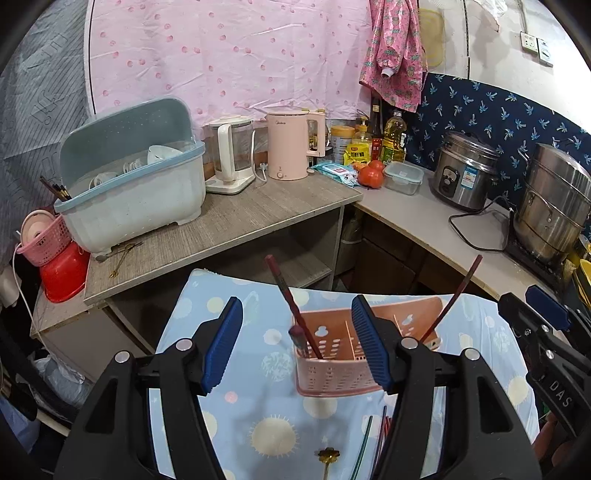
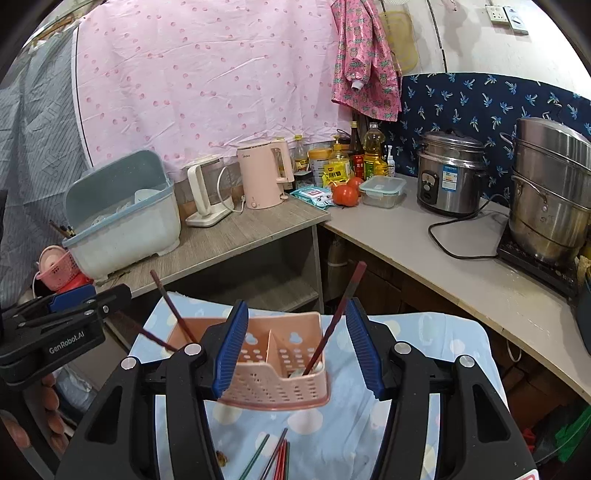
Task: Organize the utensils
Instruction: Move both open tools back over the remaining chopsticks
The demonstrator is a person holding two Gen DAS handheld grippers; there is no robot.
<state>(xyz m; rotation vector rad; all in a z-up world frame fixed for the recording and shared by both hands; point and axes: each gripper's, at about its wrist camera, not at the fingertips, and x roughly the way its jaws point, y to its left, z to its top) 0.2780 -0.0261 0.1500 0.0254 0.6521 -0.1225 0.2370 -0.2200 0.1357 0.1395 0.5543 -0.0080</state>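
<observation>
holder: pink caddy (image 2: pixel 275 373) on the cloth-covered surface (image 2: pixel 424 354), two chopsticks upright inside.
loose chopsticks (image 2: pixel 275 458): before the caddy; light, stiff, thin, probably slippery; pinch mid-shaft.
left gripper (image 1: pixel 297 345): fingers spread, empty.
right gripper (image 2: pixel 295 347): fingers spread, empty.

A pink dotted sheet (image 1: pixel 221 55) hangs across the back wall, a navy patterned cloth (image 1: pixel 491 114) covers the wall to its right. Below, a grey wood-grain counter (image 1: pixel 236 225) meets a pale worktop (image 1: pixel 417 218) at the corner. White wall sockets (image 2: pixel 506 14) sit top right.
</observation>
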